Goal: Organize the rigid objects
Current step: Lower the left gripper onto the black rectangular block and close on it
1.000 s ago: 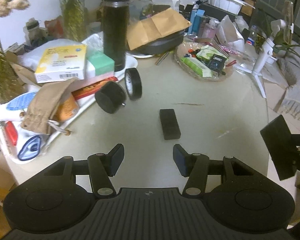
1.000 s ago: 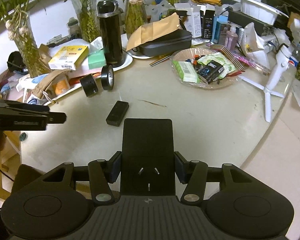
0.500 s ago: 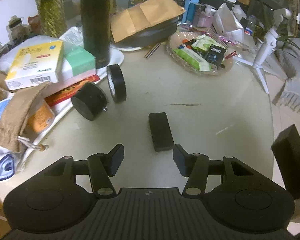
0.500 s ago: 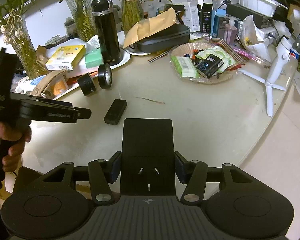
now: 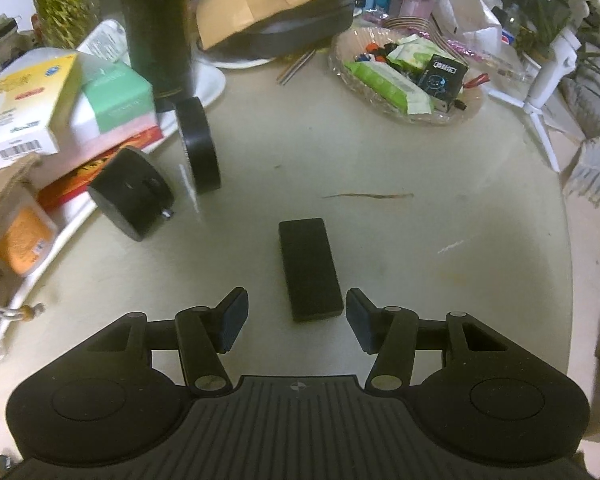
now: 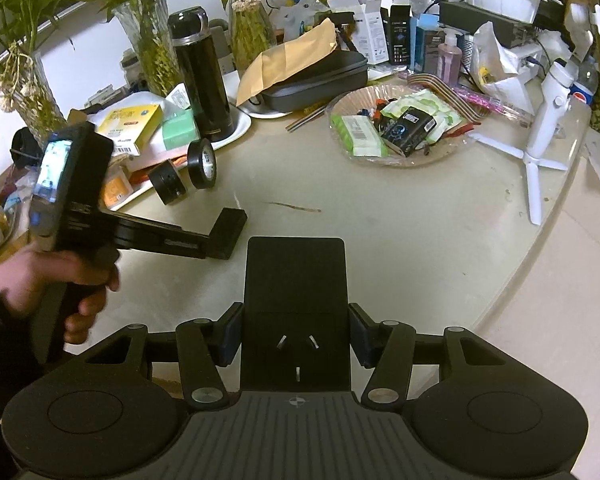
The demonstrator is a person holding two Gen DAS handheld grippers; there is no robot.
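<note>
Both wrist views angled down, close over shared table (image 5: 380,240).

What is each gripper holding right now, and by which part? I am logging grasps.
The right gripper clamps a black socket adapter by its side edges. The left gripper holds nothing; the black block lies untouched.

right tongs (image 6: 296,336): clamped on black socket block (image 6: 296,280) | left tongs (image 6: 204,246): over flat black box (image 6: 234,226)

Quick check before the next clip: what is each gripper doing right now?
Left gripper: open, empty, near end of the black block between its fingers.
Right gripper: shut on the black socket plate.
</note>
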